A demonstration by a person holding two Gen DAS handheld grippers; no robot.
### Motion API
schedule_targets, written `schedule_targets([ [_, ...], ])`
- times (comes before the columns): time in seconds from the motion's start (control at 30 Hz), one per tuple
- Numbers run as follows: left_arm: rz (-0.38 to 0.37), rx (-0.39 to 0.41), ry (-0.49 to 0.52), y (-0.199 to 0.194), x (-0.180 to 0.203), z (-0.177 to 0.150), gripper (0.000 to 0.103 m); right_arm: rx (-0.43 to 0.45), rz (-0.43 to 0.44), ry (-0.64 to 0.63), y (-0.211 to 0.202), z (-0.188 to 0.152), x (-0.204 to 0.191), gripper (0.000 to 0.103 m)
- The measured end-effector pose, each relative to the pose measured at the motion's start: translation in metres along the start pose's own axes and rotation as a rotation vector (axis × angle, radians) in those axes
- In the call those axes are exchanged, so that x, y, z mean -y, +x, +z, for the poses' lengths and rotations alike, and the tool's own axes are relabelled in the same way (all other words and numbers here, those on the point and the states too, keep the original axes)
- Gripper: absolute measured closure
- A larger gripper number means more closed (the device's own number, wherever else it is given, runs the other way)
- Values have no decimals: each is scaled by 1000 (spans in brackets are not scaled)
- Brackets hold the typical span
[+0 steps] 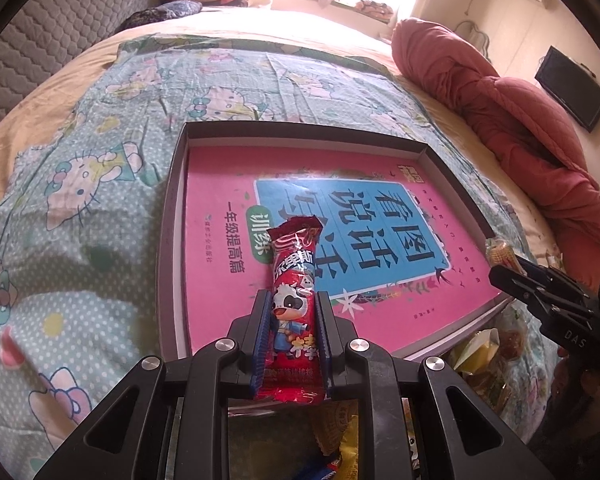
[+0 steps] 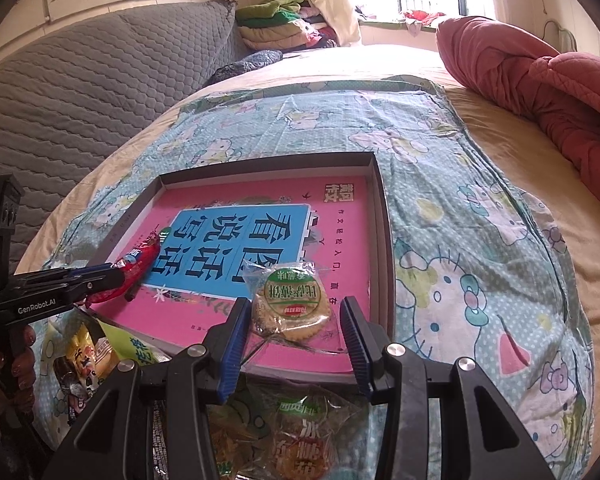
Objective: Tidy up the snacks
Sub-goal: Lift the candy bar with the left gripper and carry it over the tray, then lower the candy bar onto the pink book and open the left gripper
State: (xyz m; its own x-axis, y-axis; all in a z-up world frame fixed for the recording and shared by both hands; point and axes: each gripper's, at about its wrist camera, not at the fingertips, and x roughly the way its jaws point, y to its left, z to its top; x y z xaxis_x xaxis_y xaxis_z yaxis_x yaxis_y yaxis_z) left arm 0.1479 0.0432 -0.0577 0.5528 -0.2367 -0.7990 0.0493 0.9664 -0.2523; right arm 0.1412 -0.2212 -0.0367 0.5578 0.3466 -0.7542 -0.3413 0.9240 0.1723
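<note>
A shallow grey box (image 1: pixel 172 216) (image 2: pixel 382 216) lies on the bed with a pink book (image 1: pixel 220 184) (image 2: pixel 340 220) inside it. My left gripper (image 1: pixel 292 312) is shut on a red snack stick wrapper with a cartoon cow (image 1: pixel 296 280), held over the box's near edge; it also shows in the right wrist view (image 2: pixel 136 268). My right gripper (image 2: pixel 292 320) is open over the box's near right corner. A round cracker in a clear wrapper (image 2: pixel 290 304) lies on the book between its fingers, untouched. The right gripper shows in the left wrist view (image 1: pixel 504 276).
More wrapped snacks lie on the Hello Kitty sheet (image 2: pixel 480 240) before the box: a yellow-green pack (image 1: pixel 476 352) (image 2: pixel 96 356) and a clear biscuit pack (image 2: pixel 308 440). A red quilt (image 1: pixel 520 120) (image 2: pixel 540 80) lies at the right, a grey padded headboard (image 2: pixel 80 92) at the left.
</note>
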Motion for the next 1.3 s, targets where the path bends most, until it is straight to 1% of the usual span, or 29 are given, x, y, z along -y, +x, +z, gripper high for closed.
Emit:
schedule_targets([
  [0.27, -13, -8, 3, 0, 0, 1, 81, -31, -20, 5, 9, 0, 2, 57],
  [0.4, -14, -16, -5, -1, -1, -1, 80, -62, -35, 9, 15, -2, 3, 57],
  [0.57, -17, -9, -4, -5, 0, 0, 79, -66, -41, 4, 15, -2, 3, 57],
  [0.63, -15, -7, 0, -6, 1, 0, 76, -68, -41, 4, 15, -2, 3, 56],
  [0.7, -15, -10, 0, -7, 1, 0, 69, -69, -43, 2, 14, -2, 2, 57],
  [0.8, -16, -12, -6, -7, 1, 0, 66, -69, -47, -2, 13, -2, 2, 57],
  [0.97, -5, -15, -2, -8, 0, 0, 62, -66, -47, -3, 12, -2, 2, 57],
  [1.2, 33, -16, -3, -6, -9, 0, 61, -62, -51, -9, 11, -3, 1, 57],
  [1.3, 64, -15, -1, -4, -12, 0, 61, -62, -49, -4, 11, -3, 1, 57],
])
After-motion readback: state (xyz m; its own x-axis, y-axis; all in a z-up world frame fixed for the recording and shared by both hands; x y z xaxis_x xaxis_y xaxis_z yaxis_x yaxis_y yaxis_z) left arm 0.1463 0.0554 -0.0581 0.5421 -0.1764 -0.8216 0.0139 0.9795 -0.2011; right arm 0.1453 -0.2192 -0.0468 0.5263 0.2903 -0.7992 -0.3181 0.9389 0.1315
